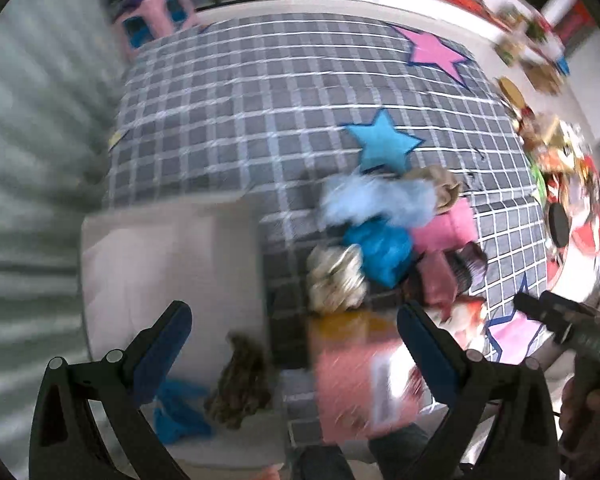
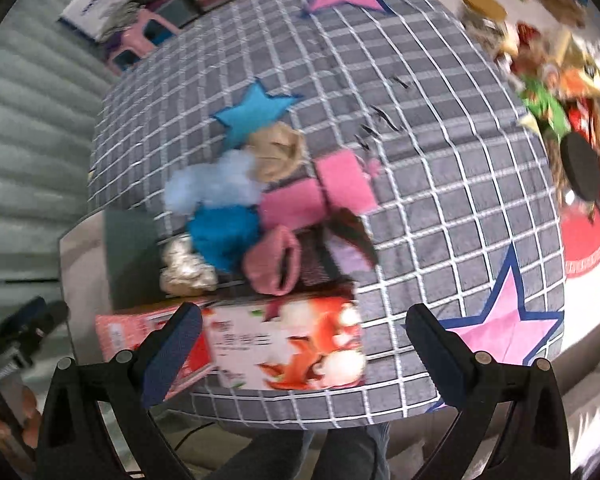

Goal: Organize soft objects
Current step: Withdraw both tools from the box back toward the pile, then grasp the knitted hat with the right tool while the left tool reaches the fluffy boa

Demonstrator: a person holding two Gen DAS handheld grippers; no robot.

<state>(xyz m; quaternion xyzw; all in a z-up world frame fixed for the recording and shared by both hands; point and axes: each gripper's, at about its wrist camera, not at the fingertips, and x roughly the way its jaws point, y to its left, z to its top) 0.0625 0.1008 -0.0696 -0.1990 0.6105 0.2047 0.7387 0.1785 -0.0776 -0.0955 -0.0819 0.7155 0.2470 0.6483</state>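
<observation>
A grey checked rug [image 2: 440,184] with sewn-on stars covers the surface, with a pale ribbed wall to the left and a clutter of toys along the far right edge.

The left gripper [image 1: 296,344] has its blue-padded fingers spread wide and nothing between them. It hangs above the seam where a pale bin [image 1: 168,264] meets the rug. Near its left finger, inside the bin, lie a bright blue cloth [image 1: 180,408] and a mottled brown soft piece [image 1: 240,384]. Just under its right finger sits a pink box [image 1: 356,388], blurred by motion.

The right gripper [image 2: 304,348] is also wide apart and empty, poised over the printed carton [image 2: 288,344] at the near edge of the rug. Beyond the carton is the heap of soft objects [image 2: 252,208], touching one another: a pale blue fluffy piece [image 2: 212,184], a deep blue one [image 2: 224,236], a tan bundle [image 2: 276,152], pink pads [image 2: 320,192], a dusty pink knitted item [image 2: 272,264] and a silvery crumpled lump [image 2: 184,268]. The heap lies between the carton and a blue star patch [image 2: 256,112].

As I judge it, most of the sorting remains. The pieces are tangled, so closing on one may drag a neighbour along and drop it short of the bin. The carton stands between the grippers and the heap and could be knocked on the reach. Both views are smeared, so a fast approach risks a shallow pinch on loose fluff that slips free.
</observation>
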